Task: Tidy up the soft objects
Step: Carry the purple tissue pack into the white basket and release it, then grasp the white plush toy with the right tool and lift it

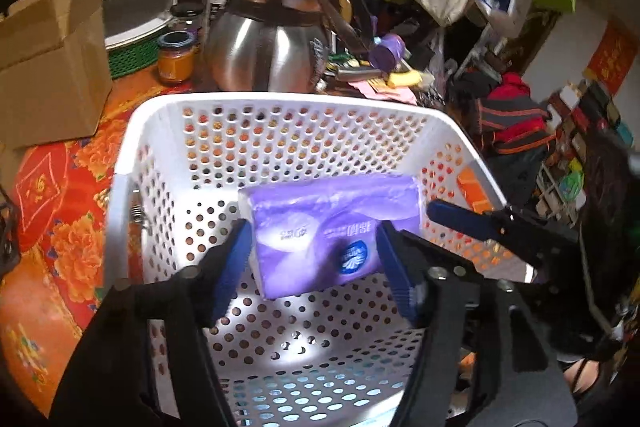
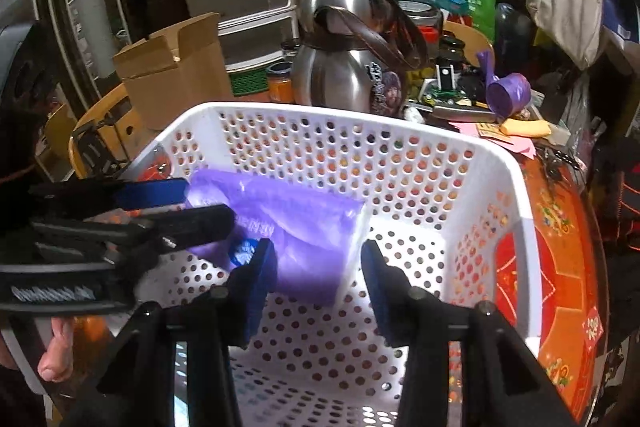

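Observation:
A purple tissue pack [image 1: 320,227] hangs tilted inside the white perforated basket [image 1: 280,101], above its floor. My left gripper [image 1: 312,225] is open, with the pack between its blue pads and its edges right beside them. One finger [image 1: 460,219] of my right gripper reaches in by the pack's right end. In the right wrist view the tissue pack [image 2: 304,227] lies ahead of my right gripper [image 2: 316,247], which is open with a gap at its right finger. My left gripper [image 2: 208,201] comes in from the left over the basket [image 2: 320,115].
A steel kettle [image 1: 272,55] stands just behind the basket, beside an orange jar [image 1: 174,57] and an open cardboard box [image 1: 52,67]. A purple scoop [image 2: 508,95] and clutter fill the back right. A red flowered tablecloth [image 1: 60,227] surrounds the basket. A hand [image 2: 56,355] shows bottom left.

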A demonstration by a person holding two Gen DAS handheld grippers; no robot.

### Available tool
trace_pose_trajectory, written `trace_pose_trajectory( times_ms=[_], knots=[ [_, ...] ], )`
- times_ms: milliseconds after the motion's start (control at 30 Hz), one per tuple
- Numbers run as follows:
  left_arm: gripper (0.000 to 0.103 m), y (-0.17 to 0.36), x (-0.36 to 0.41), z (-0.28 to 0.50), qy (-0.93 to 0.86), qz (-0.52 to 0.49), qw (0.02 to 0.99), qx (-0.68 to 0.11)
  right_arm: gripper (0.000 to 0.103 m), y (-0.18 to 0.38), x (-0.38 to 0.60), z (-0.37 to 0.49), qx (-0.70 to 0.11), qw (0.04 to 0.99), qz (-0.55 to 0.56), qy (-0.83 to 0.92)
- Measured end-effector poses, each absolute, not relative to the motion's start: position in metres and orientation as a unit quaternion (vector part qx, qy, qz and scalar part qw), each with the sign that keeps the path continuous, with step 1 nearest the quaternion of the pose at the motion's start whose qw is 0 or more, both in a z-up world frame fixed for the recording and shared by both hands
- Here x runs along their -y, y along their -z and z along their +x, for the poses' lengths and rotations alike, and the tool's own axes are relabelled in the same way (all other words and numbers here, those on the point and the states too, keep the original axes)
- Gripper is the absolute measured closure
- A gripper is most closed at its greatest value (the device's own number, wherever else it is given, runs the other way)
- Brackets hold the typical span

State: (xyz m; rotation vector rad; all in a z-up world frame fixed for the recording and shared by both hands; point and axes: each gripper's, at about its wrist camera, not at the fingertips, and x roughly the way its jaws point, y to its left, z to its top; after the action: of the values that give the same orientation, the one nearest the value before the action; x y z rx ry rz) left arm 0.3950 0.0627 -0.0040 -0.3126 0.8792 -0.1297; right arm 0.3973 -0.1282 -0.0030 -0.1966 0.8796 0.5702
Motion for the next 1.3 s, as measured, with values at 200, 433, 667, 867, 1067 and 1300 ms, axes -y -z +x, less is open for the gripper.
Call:
trace_pose_trajectory(
  times_ms=[200,433,667,867,1067,1300],
  knots=[
    [0.022,-0.006,-0.081,0.382,0.049,-0.169,0.898,-0.404,0.039,0.000,0.143,0.396,-0.418,0.872,-0.080,-0.242],
    [0.022,-0.012,-0.077,0.362,0.059,-0.162,0.905,-0.389,0.037,-0.011,0.147,0.381,-0.407,0.877,-0.077,-0.243],
    [0.021,-0.026,-0.068,0.326,0.066,-0.145,0.918,-0.362,0.037,-0.018,0.158,0.356,-0.387,0.886,-0.057,-0.247],
    [0.021,-0.028,-0.067,0.311,0.059,-0.142,0.919,-0.362,0.037,-0.022,0.161,0.349,-0.382,0.891,-0.058,-0.240],
    [0.021,-0.033,-0.065,0.244,0.036,-0.104,0.932,-0.346,0.029,-0.036,0.183,0.304,-0.359,0.901,-0.040,-0.239],
    [0.019,0.011,-0.075,0.130,0.043,-0.129,0.931,-0.339,0.025,-0.015,0.236,0.202,-0.334,0.913,-0.019,-0.232]
  ],
)
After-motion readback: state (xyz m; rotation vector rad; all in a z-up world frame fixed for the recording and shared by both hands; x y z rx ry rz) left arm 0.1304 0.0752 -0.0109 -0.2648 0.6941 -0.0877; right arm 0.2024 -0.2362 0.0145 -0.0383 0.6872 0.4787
